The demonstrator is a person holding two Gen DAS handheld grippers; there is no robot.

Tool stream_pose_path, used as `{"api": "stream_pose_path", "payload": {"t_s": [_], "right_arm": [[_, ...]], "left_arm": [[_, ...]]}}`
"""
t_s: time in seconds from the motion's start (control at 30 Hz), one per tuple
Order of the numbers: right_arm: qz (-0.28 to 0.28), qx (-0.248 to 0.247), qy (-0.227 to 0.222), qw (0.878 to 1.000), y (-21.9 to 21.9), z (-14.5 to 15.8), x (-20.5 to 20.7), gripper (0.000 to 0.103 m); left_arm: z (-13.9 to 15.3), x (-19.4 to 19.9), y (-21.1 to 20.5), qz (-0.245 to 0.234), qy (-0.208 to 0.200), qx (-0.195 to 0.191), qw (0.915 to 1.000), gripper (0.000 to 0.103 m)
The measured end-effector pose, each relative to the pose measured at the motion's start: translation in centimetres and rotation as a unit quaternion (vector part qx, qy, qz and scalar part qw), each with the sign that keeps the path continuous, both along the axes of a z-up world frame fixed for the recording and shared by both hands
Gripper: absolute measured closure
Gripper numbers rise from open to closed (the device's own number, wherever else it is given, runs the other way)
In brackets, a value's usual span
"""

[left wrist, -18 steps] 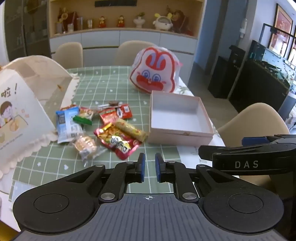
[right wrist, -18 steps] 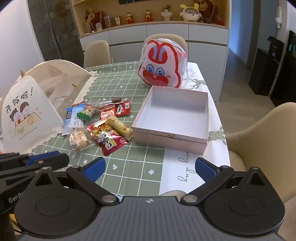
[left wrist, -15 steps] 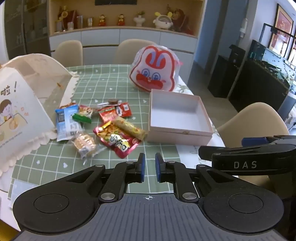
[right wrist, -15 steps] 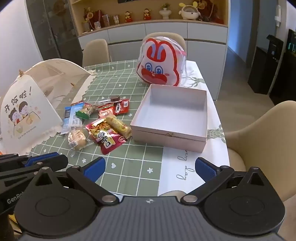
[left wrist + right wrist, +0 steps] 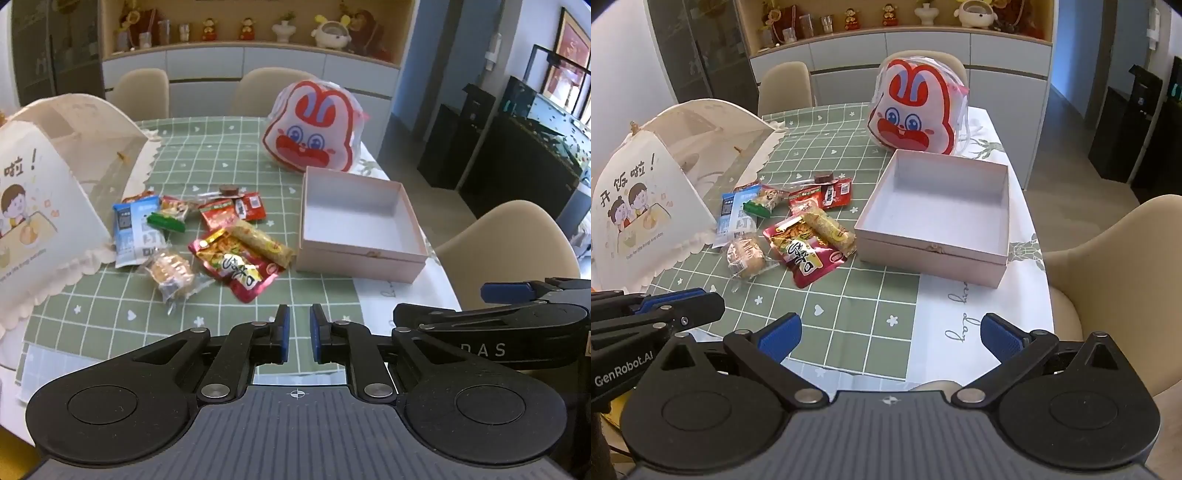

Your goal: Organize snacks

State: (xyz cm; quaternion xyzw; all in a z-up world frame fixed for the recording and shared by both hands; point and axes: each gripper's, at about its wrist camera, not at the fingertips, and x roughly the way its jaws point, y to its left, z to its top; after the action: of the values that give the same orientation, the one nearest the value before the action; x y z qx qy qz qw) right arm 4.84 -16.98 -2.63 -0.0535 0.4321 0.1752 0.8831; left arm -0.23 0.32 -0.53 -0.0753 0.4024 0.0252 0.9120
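Several snack packets lie in a loose pile on the green checked tablecloth (image 5: 207, 147): a red pouch (image 5: 236, 264) (image 5: 803, 251), a yellow bar (image 5: 260, 242) (image 5: 831, 229), a wrapped round cake (image 5: 171, 271) (image 5: 746, 254), a blue packet (image 5: 135, 229) and small red packets (image 5: 822, 195). To their right stands an open, empty pink box (image 5: 360, 254) (image 5: 929, 254). My left gripper (image 5: 297, 334) is shut with nothing in it, hovering over the near table edge. My right gripper (image 5: 890, 336) is wide open and empty, also short of the snacks.
A white mesh food cover (image 5: 48, 199) (image 5: 646, 195) fills the table's left side. A rabbit-face bag (image 5: 314, 134) (image 5: 916, 114) stands behind the box. Beige chairs (image 5: 513, 251) (image 5: 1119, 266) ring the table; a cabinet with figurines lines the far wall.
Both views have shifted slightly back and up from the table, so the snacks and box sit a little lower and smaller. Neither gripper's jaws have moved.
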Motion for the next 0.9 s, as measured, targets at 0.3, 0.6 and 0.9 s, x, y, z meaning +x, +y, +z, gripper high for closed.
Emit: {"api": "stream_pose_path", "payload": {"t_s": [0.3, 0.6, 0.9], "right_arm": [[0.000, 0.000, 0.003, 1.000, -0.08, -0.05, -0.33, 0.000], [-0.002, 0.001, 0.005, 1.000, -0.13, -0.15, -0.62, 0.000], [-0.002, 0.004, 0.005, 1.000, -0.20, -0.16, -0.74, 0.000]], "left_arm": [[-0.01, -0.35, 0.02, 0.002, 0.002, -0.007, 1.0000, 0.088], [-0.11, -0.42, -0.12, 0.001, 0.006, -0.011, 0.9999, 0.088], [-0.34, -0.59, -0.41, -0.001, 0.009, -0.013, 0.9999, 0.088]]}}
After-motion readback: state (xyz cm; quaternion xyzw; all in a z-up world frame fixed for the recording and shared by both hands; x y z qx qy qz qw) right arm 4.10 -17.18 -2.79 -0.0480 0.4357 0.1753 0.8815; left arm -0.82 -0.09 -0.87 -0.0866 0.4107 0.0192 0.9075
